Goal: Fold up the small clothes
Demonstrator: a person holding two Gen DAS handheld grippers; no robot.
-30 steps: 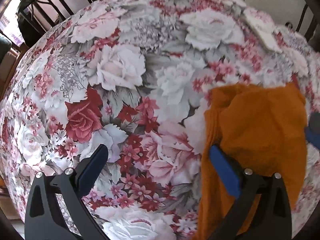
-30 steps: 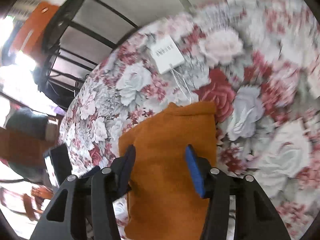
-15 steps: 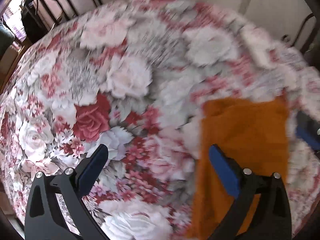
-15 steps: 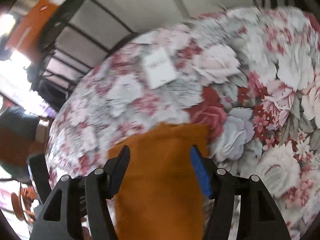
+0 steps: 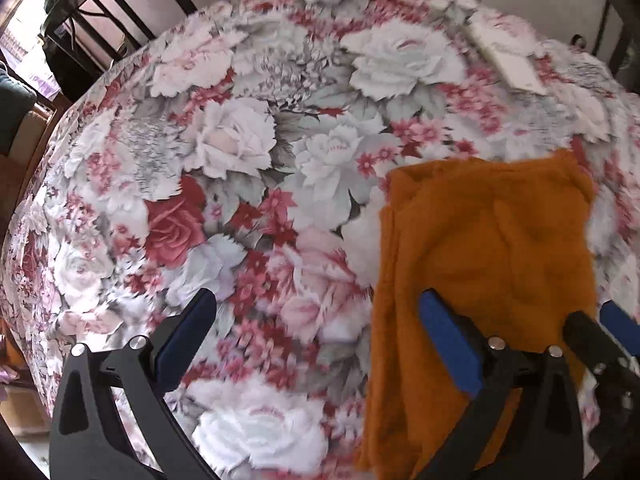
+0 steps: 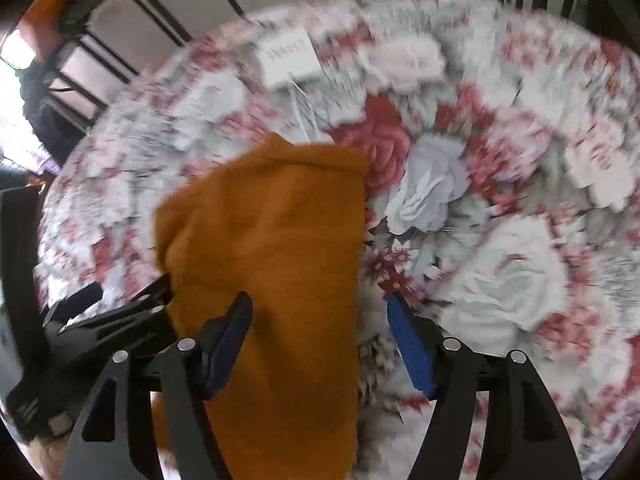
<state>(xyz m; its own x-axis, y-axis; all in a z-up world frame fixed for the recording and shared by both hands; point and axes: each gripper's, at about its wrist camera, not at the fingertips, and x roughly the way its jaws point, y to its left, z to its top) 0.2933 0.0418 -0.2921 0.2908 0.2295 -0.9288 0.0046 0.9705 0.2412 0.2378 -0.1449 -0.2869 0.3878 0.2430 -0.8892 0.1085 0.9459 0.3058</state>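
Note:
An orange knitted garment [image 5: 488, 248] lies folded on the floral tablecloth [image 5: 240, 160], at the right of the left wrist view and at the centre-left of the right wrist view [image 6: 272, 248]. My left gripper [image 5: 316, 320] is open and empty, its right finger over the garment's left part, its left finger over bare cloth. My right gripper [image 6: 320, 320] is open and empty, its left finger over the garment, its right finger past the garment's right edge. Each gripper shows at the edge of the other's view. The right wrist view is blurred.
A white paper tag [image 6: 288, 58] with a thin string lies on the cloth beyond the garment; it also shows in the left wrist view [image 5: 508, 60]. Black metal chair frames [image 5: 132, 8] stand behind the table's far edge.
Both grippers have pulled back and shifted a little; the garment lies farther from the right gripper's fingers. The right gripper has opened wider. The garment stays flat on the cloth.

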